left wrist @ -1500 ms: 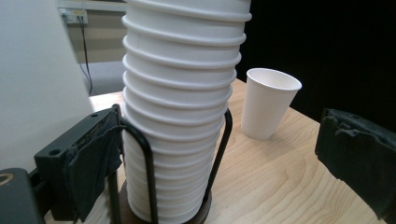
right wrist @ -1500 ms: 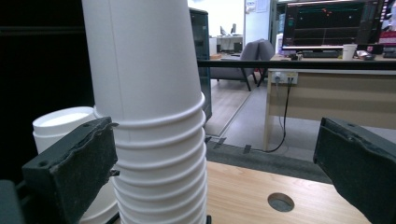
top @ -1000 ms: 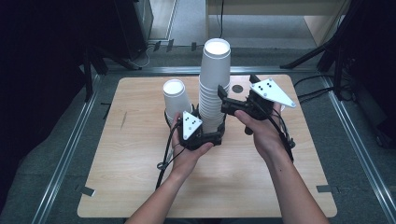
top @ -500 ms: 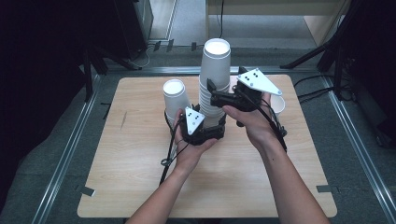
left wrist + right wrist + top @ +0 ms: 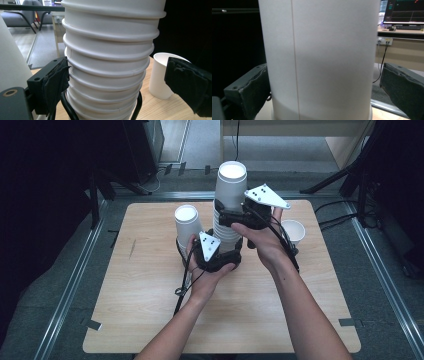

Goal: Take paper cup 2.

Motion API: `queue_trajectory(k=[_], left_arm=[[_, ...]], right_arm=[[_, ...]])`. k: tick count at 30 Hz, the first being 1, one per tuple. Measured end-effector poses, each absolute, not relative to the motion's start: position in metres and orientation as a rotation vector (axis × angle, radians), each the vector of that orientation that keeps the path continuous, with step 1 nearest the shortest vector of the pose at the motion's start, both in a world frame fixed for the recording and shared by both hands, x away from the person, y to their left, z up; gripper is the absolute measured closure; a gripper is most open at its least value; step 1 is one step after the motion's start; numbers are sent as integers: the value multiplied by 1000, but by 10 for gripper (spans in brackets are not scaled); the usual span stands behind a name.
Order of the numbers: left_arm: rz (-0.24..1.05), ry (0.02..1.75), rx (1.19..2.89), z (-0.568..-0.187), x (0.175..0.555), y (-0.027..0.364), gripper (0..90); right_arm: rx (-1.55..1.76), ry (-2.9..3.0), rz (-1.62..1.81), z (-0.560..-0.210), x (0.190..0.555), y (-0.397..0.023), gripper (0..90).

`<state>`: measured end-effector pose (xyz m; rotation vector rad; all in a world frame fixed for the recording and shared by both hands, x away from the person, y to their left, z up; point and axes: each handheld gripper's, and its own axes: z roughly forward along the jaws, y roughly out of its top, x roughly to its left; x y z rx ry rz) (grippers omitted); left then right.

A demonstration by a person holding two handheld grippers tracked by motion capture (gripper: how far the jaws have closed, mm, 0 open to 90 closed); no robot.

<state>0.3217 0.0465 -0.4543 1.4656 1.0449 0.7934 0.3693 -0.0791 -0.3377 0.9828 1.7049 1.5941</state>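
Near the middle of the table (image 5: 150, 330), slightly toward the far edge: a tall stack of white paper cups (image 5: 227, 210), upside down, rims ringed one above another. Just left of it, a shorter inverted cup pile (image 5: 187, 222); to the right, well clear of the stack, a single upright cup (image 5: 293, 231). Left gripper (image 5: 117, 87) low at the stack's base, jaws apart, left pad touching or nearly touching the ribbed rims, right pad standing well off beside the single upright cup (image 5: 161, 75). Right gripper (image 5: 322, 95) higher up, at the smooth wall of the topmost cup (image 5: 319, 57), jaws apart on either side with a clear gap at the right; contact at the left pad hard to judge. Likely handling: very light, thin-walled, easily crushed or dented by a hard squeeze; smooth outer wall slippery, nested cups prone to sticking together. Best hold probably a gentle pinch across the top cup's wall for lifting, with the lower rims, stiffer thanks to the rolled edges, steadied below. Tall stack liable to tip under sideways push.
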Motion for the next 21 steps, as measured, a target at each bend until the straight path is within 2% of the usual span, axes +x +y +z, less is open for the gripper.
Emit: queue_trajectory(k=[7,11,21], left_arm=[[828,1050,1481,-458,324,46,73],[839,1062,1466,-458,325,47,126],[859,1059,1460,-460,326,45,142]], right_arm=[[984,1719,1614,-340,375,-76,54],[1000,1722,1626,-341,377,-74,95],[998,1719,1634,-341,377,-76,102]])
